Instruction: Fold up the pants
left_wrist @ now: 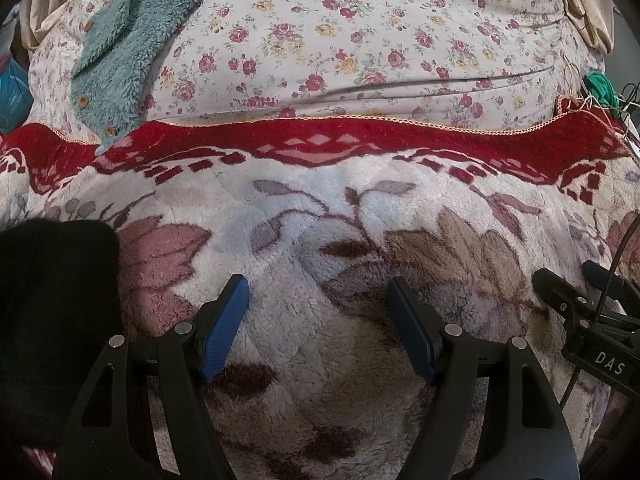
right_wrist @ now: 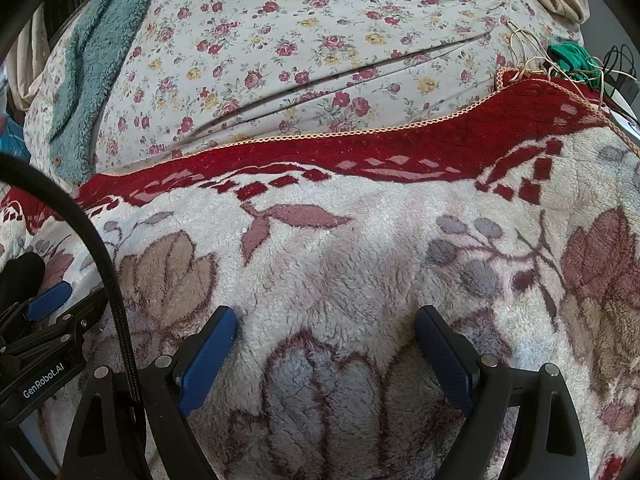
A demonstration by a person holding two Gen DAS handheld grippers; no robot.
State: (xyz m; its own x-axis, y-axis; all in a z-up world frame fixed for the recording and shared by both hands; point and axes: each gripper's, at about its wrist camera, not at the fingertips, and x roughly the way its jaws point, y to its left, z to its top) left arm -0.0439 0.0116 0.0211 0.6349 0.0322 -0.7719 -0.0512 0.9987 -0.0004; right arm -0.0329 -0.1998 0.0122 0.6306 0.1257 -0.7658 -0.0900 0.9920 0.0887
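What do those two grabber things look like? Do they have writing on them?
Both are black plastic with two blue ribbed fingers and round silver pins. The left gripper reads "GenRobot.AI"; the right gripper shows "DAS". A black cable curves beside them.

my left wrist view looks steeply down, close over the fleece blanket point(left_wrist: 320, 208); my right wrist view does likewise from just beside it. both share the blanket's red border point(right_wrist: 360, 148), the floral sheet point(left_wrist: 360, 32) and the teal fleece garment point(right_wrist: 92, 60).

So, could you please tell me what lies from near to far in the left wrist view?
Left tongs → fleece blanket → its red border → floral sheet.
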